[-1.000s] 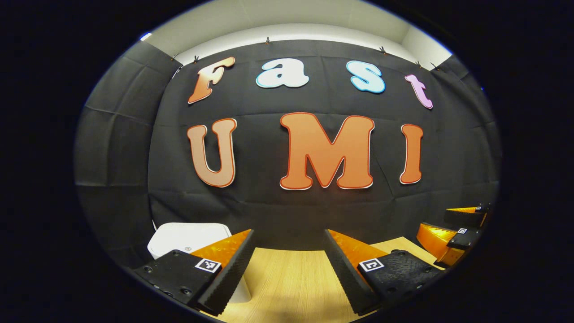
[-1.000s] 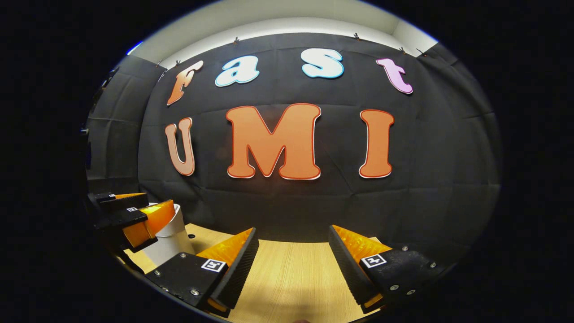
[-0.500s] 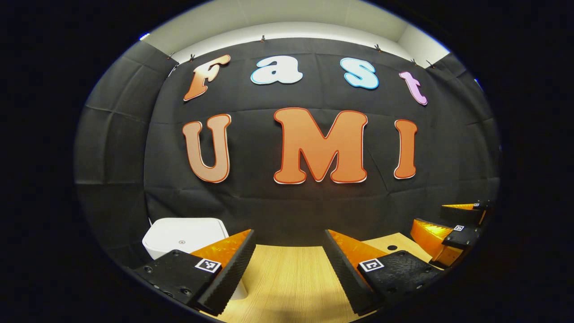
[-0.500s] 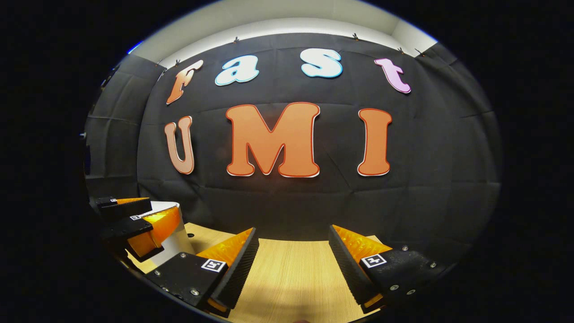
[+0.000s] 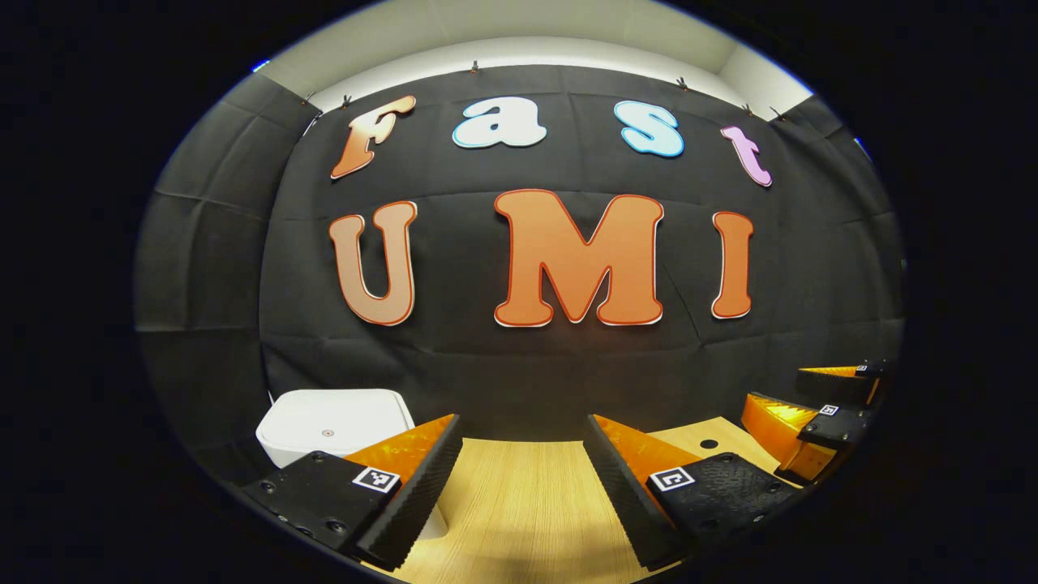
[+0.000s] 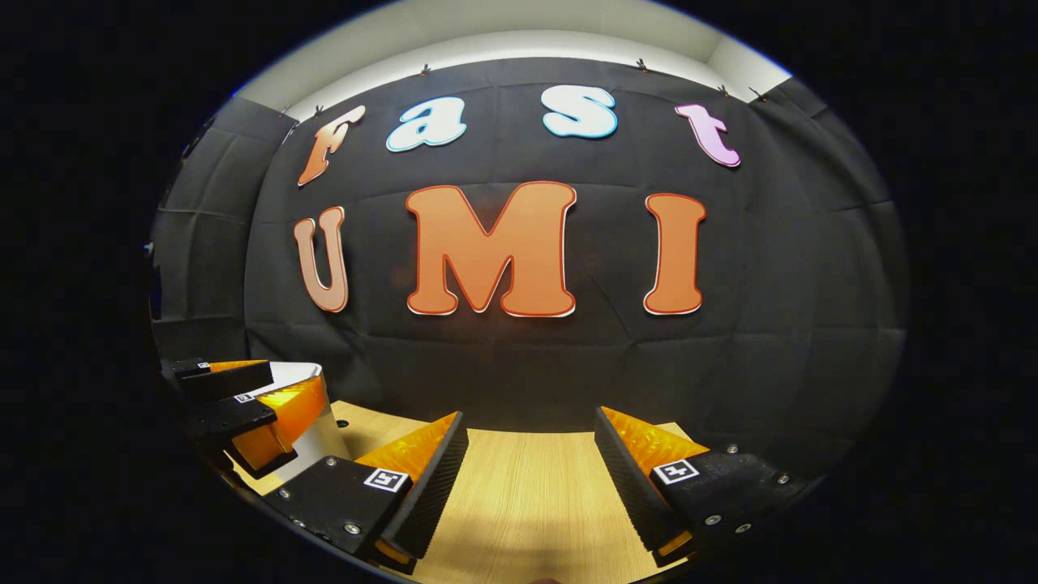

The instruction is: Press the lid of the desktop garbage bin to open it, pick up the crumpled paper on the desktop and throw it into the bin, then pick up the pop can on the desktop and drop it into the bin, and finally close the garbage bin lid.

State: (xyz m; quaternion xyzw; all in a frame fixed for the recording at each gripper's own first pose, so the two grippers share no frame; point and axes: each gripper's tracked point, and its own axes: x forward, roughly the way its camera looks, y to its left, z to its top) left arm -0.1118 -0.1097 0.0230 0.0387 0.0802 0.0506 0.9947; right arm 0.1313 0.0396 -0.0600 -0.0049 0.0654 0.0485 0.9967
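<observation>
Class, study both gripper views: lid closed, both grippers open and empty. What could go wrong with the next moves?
1. The bin sits beside the left gripper, partly behind one finger; a downward press could land off the lid.
2. The bin looks light, near the table edge; an off-centre push might tip it.
3. The right gripper hovers close, so they might collide.

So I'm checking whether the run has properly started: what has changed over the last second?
Little. The left gripper has tipped down slightly, so the white garbage bin shows more of its closed lid. The right gripper has barely shifted. Both stay open and empty above the wooden desktop.
</observation>
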